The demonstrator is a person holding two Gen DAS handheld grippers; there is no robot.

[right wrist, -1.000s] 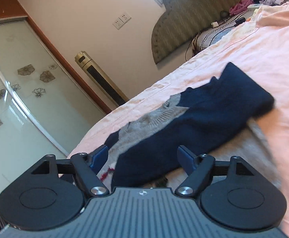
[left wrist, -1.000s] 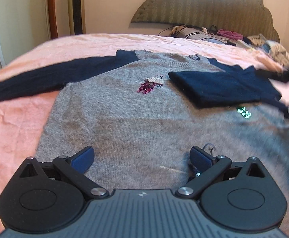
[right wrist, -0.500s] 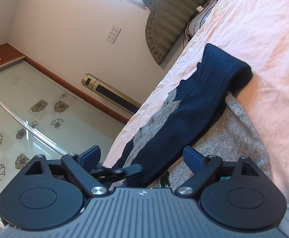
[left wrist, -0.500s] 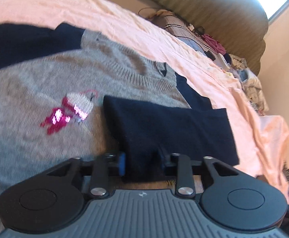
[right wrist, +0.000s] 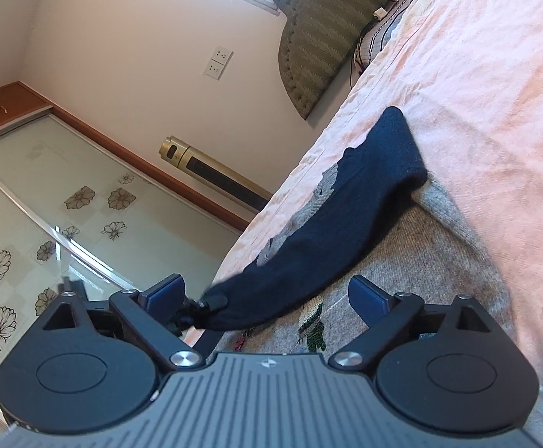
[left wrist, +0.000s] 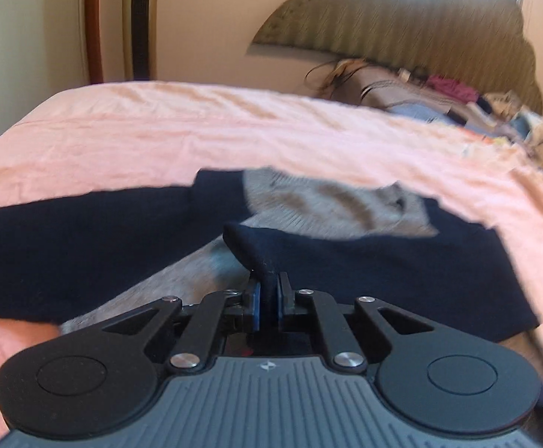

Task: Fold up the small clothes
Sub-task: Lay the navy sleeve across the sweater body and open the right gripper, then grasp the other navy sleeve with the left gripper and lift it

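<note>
A small grey sweater (left wrist: 331, 205) with navy sleeves lies flat on a pink bedsheet (left wrist: 159, 130). Its right navy sleeve (left wrist: 383, 272) is folded across the chest. My left gripper (left wrist: 267, 298) is shut on the cuff end of that sleeve and lifts it slightly. The other navy sleeve (left wrist: 66, 246) stretches out to the left. In the right wrist view the folded sleeve (right wrist: 346, 220) runs over the grey body (right wrist: 420, 261), and my right gripper (right wrist: 267, 295) is open above the sweater, holding nothing. The left gripper's tip (right wrist: 211, 304) shows pinching the sleeve end.
A padded headboard (left wrist: 402, 26) and a pile of clothes and cables (left wrist: 458, 100) are at the far right of the bed. A gold tower appliance (right wrist: 211, 175), a wall socket (right wrist: 217, 63) and a glass sliding door (right wrist: 47, 224) stand beyond the bed's edge.
My left gripper has closed on the folded navy sleeve's end and pulled it up and back. The right gripper has stayed open, tilting slightly over the sweater.
</note>
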